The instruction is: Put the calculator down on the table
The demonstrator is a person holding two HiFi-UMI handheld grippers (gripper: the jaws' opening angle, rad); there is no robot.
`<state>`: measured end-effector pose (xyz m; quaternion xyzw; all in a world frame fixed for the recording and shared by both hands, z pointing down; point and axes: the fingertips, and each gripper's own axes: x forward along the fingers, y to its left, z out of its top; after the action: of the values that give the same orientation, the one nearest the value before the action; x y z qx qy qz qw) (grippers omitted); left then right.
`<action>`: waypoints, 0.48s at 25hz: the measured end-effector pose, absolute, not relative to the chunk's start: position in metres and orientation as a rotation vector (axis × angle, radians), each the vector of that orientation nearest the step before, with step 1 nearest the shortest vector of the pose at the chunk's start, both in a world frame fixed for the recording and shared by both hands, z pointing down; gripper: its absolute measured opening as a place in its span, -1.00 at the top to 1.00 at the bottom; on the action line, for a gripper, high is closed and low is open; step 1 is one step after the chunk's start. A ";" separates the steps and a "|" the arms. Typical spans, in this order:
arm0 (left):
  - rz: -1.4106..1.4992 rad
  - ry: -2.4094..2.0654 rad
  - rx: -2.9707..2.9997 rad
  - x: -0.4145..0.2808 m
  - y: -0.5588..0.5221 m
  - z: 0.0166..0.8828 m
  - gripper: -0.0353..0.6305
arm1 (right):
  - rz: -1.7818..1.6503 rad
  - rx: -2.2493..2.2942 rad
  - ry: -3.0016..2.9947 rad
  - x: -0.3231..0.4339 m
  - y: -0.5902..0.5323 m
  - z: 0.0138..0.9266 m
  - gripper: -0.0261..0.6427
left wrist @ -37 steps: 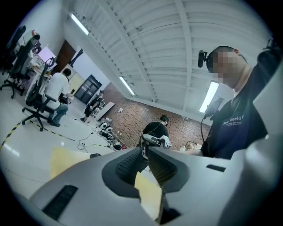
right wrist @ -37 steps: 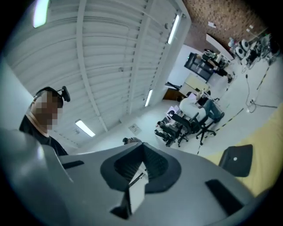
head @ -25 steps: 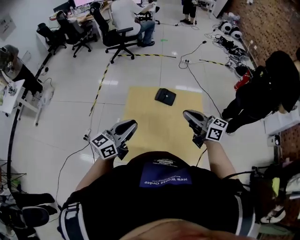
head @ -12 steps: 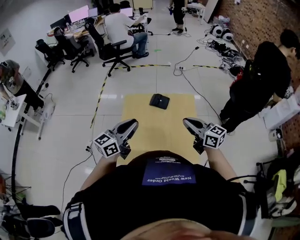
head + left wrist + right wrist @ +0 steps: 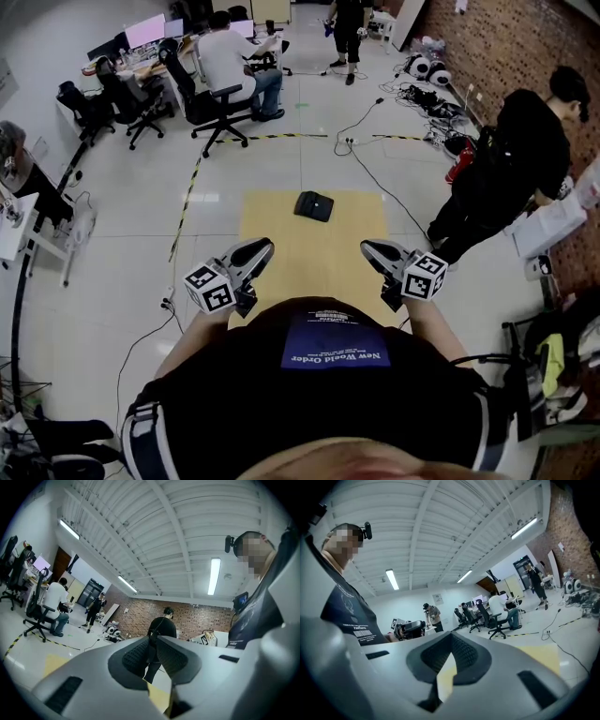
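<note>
Left gripper at 7 o'clock of calculator, jaws pressed together, empty. Calculator flat on yellow table, far end, 12 o'clock, well apart from both. Right gripper at 5 o'clock, likewise closed tight, empty.

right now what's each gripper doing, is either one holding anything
Left gripper: closed, holding nothing.
Right gripper: closed, holding nothing.
The calculator lies on the table, away from both.

The floor is pale glossy tile, with striped tape and cables across it. A brick wall bounds the right side; desks and office chairs stand far left. Strip lights run along a white ceiling.
</note>
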<state>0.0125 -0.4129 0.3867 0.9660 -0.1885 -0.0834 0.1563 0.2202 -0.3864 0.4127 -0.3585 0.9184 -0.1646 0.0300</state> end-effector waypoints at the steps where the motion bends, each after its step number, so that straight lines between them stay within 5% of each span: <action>1: -0.241 -0.534 2.770 0.013 -0.413 0.386 0.71 | -0.511 -1.107 2.832 0.220 -0.386 0.413 0.96; 12: -0.236 -0.539 2.752 0.011 -0.416 0.391 0.72 | -0.528 -1.079 2.865 0.215 -0.390 0.419 0.96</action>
<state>0.0111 -0.4157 0.3907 0.9648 -0.1890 -0.0829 0.1630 0.2151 -0.3897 0.4188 -0.3472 0.9221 -0.1700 0.0173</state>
